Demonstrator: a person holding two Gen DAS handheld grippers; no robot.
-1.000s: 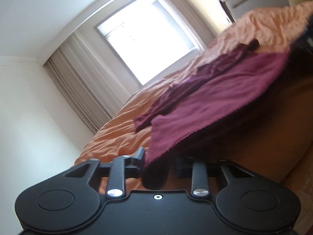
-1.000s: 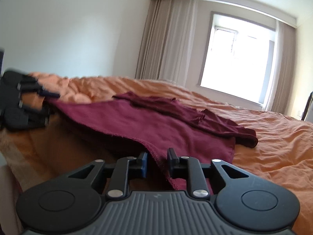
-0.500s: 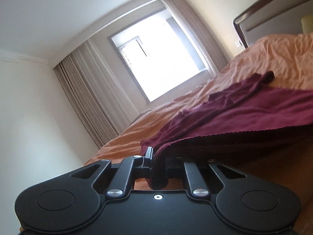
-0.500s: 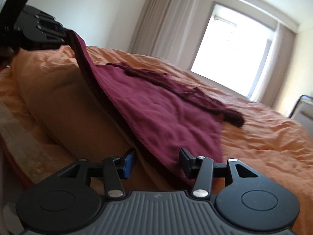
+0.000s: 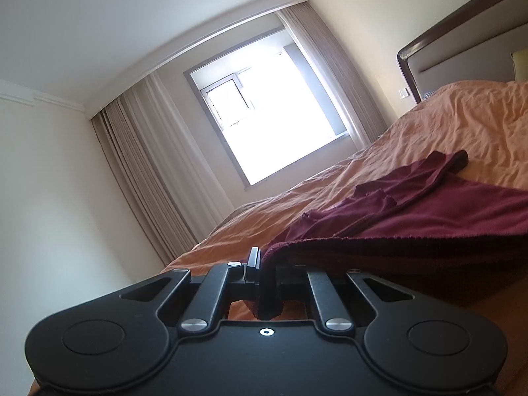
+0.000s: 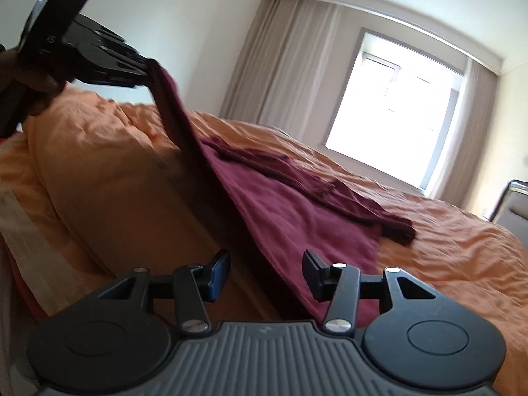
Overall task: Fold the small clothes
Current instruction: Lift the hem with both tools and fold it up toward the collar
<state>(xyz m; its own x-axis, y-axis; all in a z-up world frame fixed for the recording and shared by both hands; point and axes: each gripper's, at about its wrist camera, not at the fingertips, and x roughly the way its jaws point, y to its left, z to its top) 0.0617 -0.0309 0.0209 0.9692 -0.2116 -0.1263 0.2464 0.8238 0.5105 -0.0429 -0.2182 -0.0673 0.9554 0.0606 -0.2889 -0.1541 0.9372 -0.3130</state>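
Orange bed (image 6: 445,257) fills the scene, window (image 6: 406,112) at the far wall. Maroon garment (image 6: 297,211) lies spread across it, near-left corner lifted off the bed. Left gripper (image 5: 264,269) is clamped on that corner; right gripper (image 6: 266,272) is wide open, holding nothing, garment edge between its fingers.

Apparently open bedspread (image 6: 462,247) beyond garment (image 6: 297,204)

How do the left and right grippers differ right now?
The left gripper is shut on a corner of the maroon garment; the right gripper is open and holds nothing. In the right wrist view the left one is raised above the orange bed cover, lifting cloth; the right one sits low by the hem. Both are black two-finger tools.
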